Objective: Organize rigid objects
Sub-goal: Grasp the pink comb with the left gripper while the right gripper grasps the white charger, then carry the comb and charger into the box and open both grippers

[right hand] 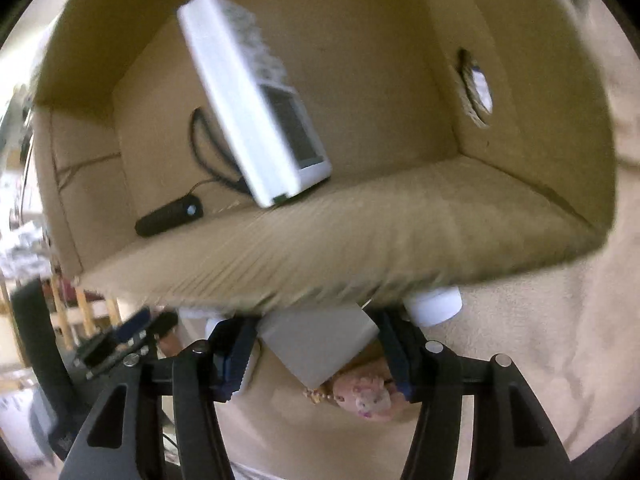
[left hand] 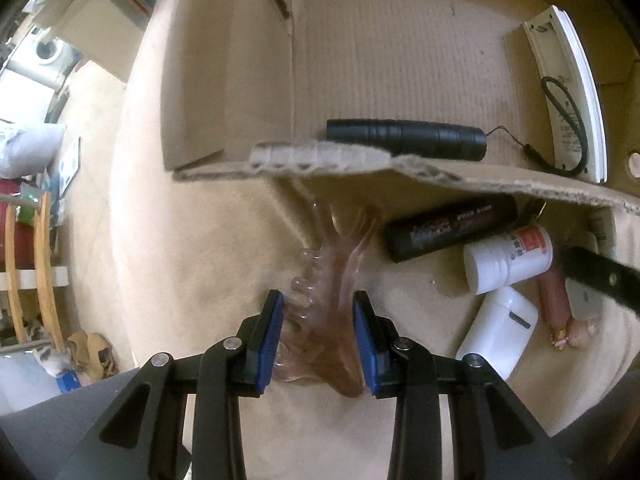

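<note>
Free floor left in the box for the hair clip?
Yes. The cardboard box floor is bare left of the black flashlight and between it and the far wall. The white remote fills the right side. Outside, the pill bottle cluster is crowded.

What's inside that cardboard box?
Inside the cardboard box lie a black flashlight with a wrist cord and a white remote leaning on the wall. The near wall hides part of the floor.

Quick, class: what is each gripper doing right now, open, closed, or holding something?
Left gripper: closed on the translucent pink hair claw clip.
Right gripper: fingers around a white box-shaped object; firm grip cannot be told.
</note>
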A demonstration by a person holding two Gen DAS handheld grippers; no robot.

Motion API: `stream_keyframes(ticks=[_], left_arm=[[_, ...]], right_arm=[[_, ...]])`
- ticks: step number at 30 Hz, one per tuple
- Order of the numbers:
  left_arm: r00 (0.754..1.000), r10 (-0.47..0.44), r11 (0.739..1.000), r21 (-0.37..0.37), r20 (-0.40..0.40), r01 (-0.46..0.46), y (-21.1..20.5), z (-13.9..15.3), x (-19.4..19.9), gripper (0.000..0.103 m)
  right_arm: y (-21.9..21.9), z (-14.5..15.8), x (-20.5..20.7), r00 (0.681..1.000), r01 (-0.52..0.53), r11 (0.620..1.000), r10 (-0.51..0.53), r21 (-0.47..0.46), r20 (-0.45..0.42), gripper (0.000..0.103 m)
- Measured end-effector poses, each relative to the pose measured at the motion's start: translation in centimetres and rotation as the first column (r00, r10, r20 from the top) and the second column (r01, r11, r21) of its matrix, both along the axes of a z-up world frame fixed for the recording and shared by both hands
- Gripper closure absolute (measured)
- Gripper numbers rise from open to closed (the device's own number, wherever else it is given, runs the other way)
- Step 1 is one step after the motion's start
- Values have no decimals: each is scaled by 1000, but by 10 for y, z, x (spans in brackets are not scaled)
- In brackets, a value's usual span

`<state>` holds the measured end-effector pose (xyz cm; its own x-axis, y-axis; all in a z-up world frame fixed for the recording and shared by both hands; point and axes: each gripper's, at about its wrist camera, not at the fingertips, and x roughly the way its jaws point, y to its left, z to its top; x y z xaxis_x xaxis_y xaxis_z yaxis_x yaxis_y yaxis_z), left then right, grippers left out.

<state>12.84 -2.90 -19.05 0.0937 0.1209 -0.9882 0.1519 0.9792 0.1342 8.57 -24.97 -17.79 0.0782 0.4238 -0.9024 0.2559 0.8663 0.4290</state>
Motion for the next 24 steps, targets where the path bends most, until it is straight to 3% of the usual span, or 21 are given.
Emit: stream_keyframes(ticks=[7, 12, 24], left_arm=[[998, 56, 994, -96, 23, -54, 17, 26, -10, 72], [998, 51, 983, -181, 47, -42, 24, 50, -26, 72], [985, 84, 991, -115, 153, -67, 40, 85, -62, 72]], right_arm=[[-7, 25, -26, 998, -38, 997, 34, 63, 59, 42], [-9, 47, -39, 992, -72, 992, 60, 100, 112, 42], [4, 81, -46, 974, -112, 991, 93, 79, 209, 42]])
